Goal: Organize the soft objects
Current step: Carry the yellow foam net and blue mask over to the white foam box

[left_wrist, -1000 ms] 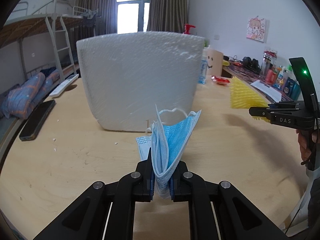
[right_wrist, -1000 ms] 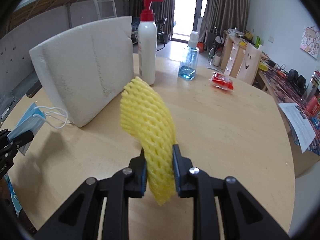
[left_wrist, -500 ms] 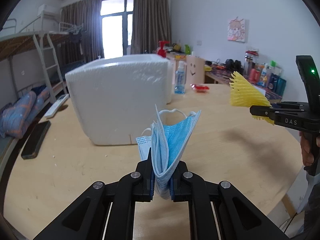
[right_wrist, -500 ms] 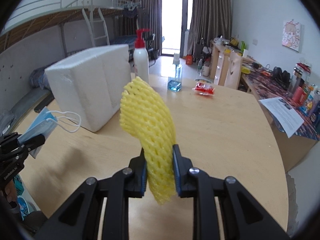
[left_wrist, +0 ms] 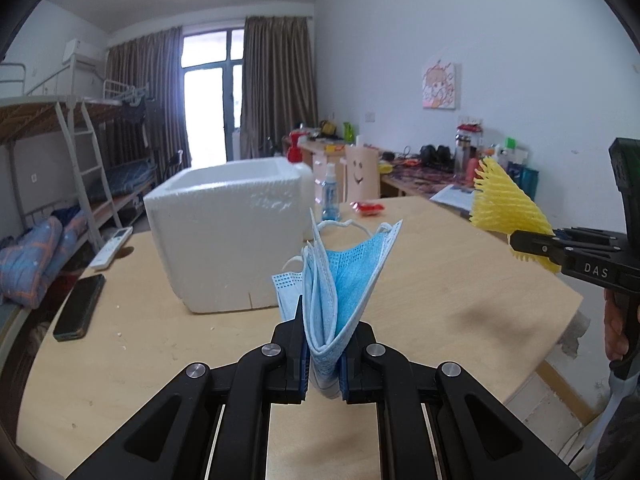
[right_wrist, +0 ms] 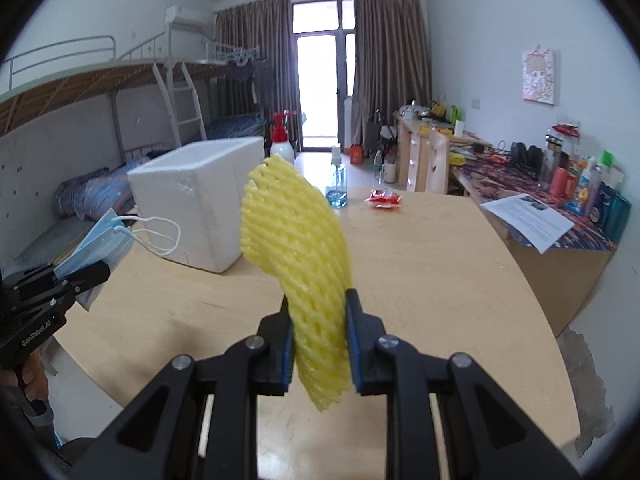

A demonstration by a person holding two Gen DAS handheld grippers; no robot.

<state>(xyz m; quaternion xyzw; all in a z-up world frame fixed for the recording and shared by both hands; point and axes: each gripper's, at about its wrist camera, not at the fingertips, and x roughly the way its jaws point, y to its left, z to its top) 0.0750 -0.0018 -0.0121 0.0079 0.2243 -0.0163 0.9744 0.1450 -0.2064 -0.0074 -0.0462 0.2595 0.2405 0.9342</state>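
Observation:
My left gripper (left_wrist: 323,354) is shut on a folded stack of blue face masks (left_wrist: 344,280) and holds it above the wooden table (left_wrist: 440,280). It also shows at the left of the right wrist view (right_wrist: 86,276) with the masks (right_wrist: 96,240). My right gripper (right_wrist: 319,350) is shut on a yellow foam fruit net (right_wrist: 296,240) above the table; it shows at the right of the left wrist view (left_wrist: 532,246) with the net (left_wrist: 502,204). An open white foam box (left_wrist: 228,236) stands on the table ahead, also in the right wrist view (right_wrist: 192,196).
Behind the box stand a red-pump bottle (right_wrist: 282,140) and a blue spray bottle (right_wrist: 337,184). A red packet (right_wrist: 383,199) lies at the table's far side. A black phone (left_wrist: 80,306) and a white remote (left_wrist: 112,242) lie at the left edge. A cluttered desk (right_wrist: 560,184) stands at the right.
Both grippers have risen and pulled back from the foam box, so its open top now shows. Both still hold their objects.

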